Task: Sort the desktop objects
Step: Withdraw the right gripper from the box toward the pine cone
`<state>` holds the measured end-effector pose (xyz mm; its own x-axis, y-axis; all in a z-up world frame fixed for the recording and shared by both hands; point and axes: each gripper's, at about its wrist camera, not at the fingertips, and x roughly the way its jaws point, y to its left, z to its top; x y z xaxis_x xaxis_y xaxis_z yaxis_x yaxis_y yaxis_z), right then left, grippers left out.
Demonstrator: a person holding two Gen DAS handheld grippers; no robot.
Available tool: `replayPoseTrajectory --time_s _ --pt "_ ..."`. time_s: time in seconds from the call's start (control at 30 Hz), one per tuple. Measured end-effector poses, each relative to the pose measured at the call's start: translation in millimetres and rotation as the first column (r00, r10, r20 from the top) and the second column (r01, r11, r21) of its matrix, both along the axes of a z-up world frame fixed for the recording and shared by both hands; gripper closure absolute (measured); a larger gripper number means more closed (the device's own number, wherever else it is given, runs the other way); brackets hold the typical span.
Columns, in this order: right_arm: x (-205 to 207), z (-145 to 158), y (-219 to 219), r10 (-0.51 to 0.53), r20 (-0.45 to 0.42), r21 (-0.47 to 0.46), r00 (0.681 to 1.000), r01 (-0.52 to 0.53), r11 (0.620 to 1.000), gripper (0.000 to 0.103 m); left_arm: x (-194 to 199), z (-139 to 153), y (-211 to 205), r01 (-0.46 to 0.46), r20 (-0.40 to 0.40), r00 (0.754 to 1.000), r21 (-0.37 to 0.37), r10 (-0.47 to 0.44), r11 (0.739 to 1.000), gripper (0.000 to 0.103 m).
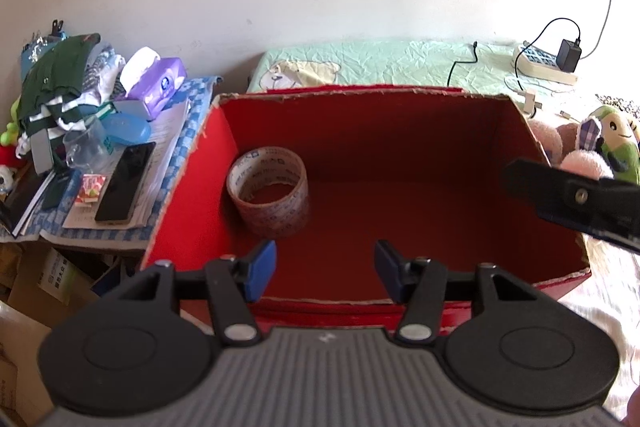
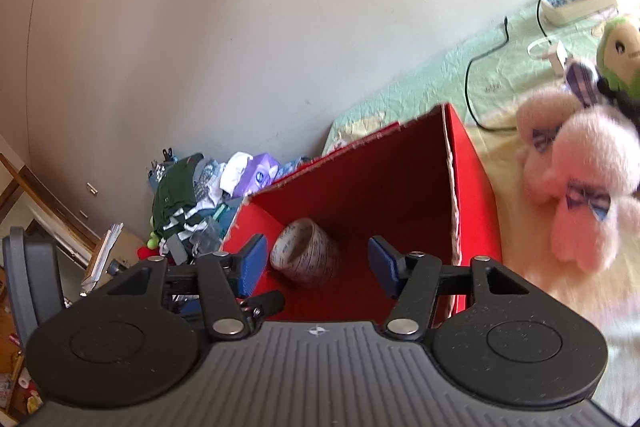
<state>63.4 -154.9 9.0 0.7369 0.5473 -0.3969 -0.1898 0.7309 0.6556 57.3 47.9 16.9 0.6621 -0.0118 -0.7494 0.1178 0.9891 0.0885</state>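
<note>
A red cardboard box (image 1: 400, 143) stands open on the bed, and a roll of clear packing tape (image 1: 268, 191) lies in its left part. My left gripper (image 1: 325, 273) hovers open over the box's near rim, nothing between its blue pads. In the right wrist view the same box (image 2: 472, 179) and tape roll (image 2: 306, 253) show from a tilted angle. My right gripper (image 2: 318, 267) is open and empty above the box's near side. One of its black fingers (image 1: 560, 193) pokes in at the right of the left wrist view.
A cluttered side table (image 1: 188, 131) left of the box holds a black phone (image 1: 126, 183), a purple tissue pack (image 1: 158, 83), a clear cup and folded clothes. Pink plush toys (image 2: 588, 179) and a green plush (image 1: 616, 139) lie right of the box. A power strip (image 1: 544, 65) with cables sits behind.
</note>
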Motion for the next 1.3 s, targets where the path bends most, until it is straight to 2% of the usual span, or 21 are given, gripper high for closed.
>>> replayPoseTrajectory --time_s 0.13,0.23,0.43,0.5,0.6,0.77,1.03,1.17,1.3 --pt "-0.6 -5.1 2.0 -0.006 -0.017 -0.003 1.0 0.006 1.0 0.045 1.9 -3.9 -2.0 0.004 -0.007 1.0 0.008 -0.004 1.0 0.042" --pt "1.3 -10.5 5.6 -0.011 -0.041 0.007 0.999 0.012 1.0 0.05 4.8 -6.0 -1.2 0.013 -0.014 1.0 0.016 -0.012 1.0 0.038" --pt "0.6 -10.2 12.4 -0.052 -0.012 -0.035 0.999 0.052 0.998 0.052 15.8 -11.9 6.0 0.027 -0.047 0.999 0.009 -0.026 1.0 0.034" --pt "-2.1 -11.7 12.8 -0.079 -0.004 -0.051 0.997 0.079 0.996 0.06 19.2 -14.5 6.8 0.03 -0.057 0.998 0.011 -0.029 0.999 0.031" --pt "-5.1 -14.7 10.4 -0.097 0.009 -0.056 0.995 0.098 0.994 0.064 22.6 -17.4 6.4 0.038 -0.063 0.997 0.017 -0.037 0.999 0.027" --pt "-5.2 -15.1 8.5 -0.112 0.004 -0.053 0.994 0.112 0.992 0.065 25.3 -19.5 3.9 0.055 -0.061 0.997 0.023 -0.054 0.998 0.022" --pt "-9.8 -14.7 21.3 -0.088 0.057 -0.17 0.994 0.097 0.981 0.066 29.2 -26.3 0.9 0.071 -0.069 0.995 0.031 -0.069 0.997 0.02" --pt "-8.9 -15.2 15.9 -0.086 0.042 -0.137 0.995 0.091 0.986 0.065 28.3 -24.0 -0.6 0.06 -0.063 0.996 0.033 -0.058 0.998 0.02" --pt "-12.8 -11.9 -6.5 -0.094 0.022 -0.015 0.995 0.095 0.995 0.063 18.0 -5.6 2.6 0.058 -0.016 0.998 0.006 -0.057 0.998 0.02"
